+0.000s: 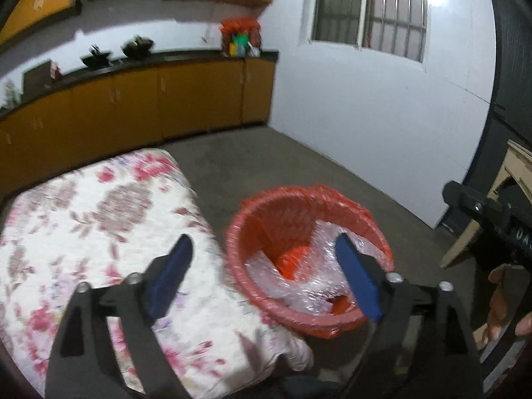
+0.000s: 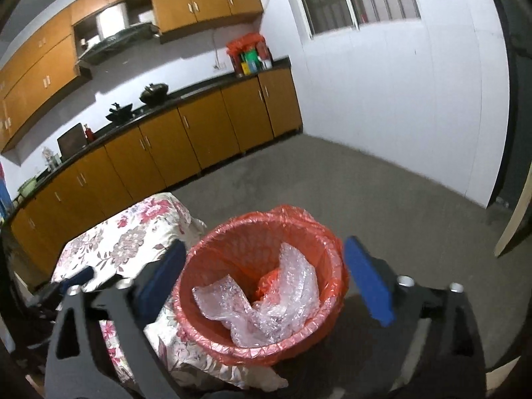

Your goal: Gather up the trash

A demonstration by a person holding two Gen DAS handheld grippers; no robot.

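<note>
Red-lined bin (image 2: 259,286) sits beside the floral table (image 2: 133,232) with bubble wrap (image 2: 276,302) inside; left gripper (image 1: 262,266) and right gripper (image 2: 266,276) both gape wide, holding nothing.

The grey floor (image 2: 382,199) holds a red bin (image 2: 262,299) with a red bag in it. Right beside the bin is a low bed (image 1: 99,226) under a flowery cover (image 2: 133,232). The bin touches the cover.

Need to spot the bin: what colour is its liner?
Red-orange liner, clearest in the right wrist view.
</note>
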